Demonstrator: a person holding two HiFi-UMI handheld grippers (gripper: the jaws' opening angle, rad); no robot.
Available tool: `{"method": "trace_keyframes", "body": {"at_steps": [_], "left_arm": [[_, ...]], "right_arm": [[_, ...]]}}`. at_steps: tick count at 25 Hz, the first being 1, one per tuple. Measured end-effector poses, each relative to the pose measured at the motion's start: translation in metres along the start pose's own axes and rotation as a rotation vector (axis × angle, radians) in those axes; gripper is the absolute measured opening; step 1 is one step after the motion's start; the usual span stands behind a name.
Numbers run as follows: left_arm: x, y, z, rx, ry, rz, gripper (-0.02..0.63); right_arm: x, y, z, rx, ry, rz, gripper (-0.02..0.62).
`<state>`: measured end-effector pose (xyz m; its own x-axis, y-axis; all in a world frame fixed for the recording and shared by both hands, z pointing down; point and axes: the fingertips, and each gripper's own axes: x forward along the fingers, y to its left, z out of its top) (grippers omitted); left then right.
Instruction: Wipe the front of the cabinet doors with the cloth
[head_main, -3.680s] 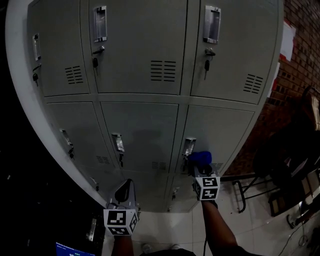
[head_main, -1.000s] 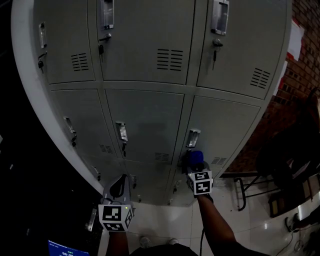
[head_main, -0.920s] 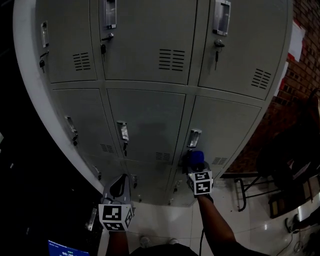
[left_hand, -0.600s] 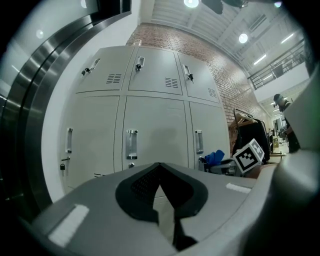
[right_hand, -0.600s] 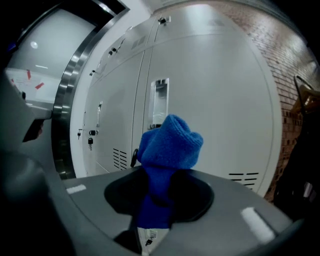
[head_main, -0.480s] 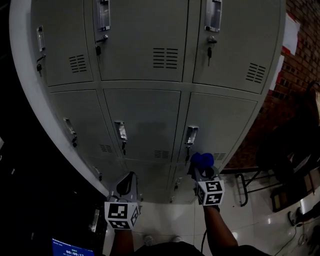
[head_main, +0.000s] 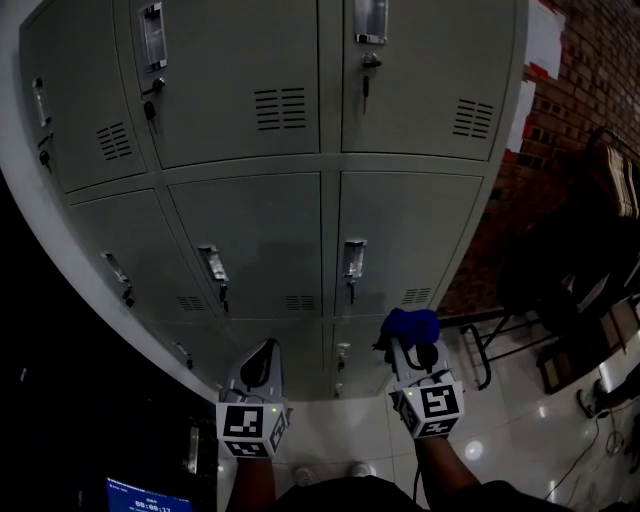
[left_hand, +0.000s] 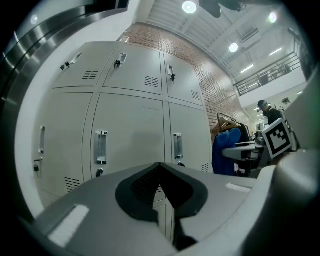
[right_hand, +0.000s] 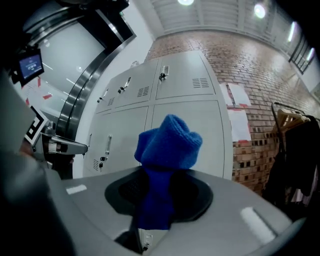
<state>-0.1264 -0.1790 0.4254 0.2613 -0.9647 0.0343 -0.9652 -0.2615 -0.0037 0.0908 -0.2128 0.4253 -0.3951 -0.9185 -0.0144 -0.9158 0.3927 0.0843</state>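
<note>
The right gripper's 2 jaws were clenched on a blue cloth, whose bunched top stood up above them. The left gripper's jaws were pressed together with nothing between them. Seen from the head, both grippers were held low and side by side, the left gripper well apart from the cloth. The cloth sat in front of the grey cabinet doors, near the bottom rows and apart from the metal. Each door carried a handle. A brick wall stood to the cabinet's right, and pale floor tiles lay below.
</note>
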Motion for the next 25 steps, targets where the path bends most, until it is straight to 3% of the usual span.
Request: {"method": "trace_keyframes", "body": {"at_steps": [10, 25], "left_arm": [[0.017, -0.019, 0.017, 0.014, -0.047, -0.062, 0.014], [0.007, -0.012, 0.027, 0.021, -0.047, -0.045, 0.014]], "right_arm": [[-0.006, -0.006, 0.014, -0.054, -0.039, -0.036, 0.110], [0.003, 0.015, 0.015, -0.051, -0.024, -0.005, 0.110]]}}
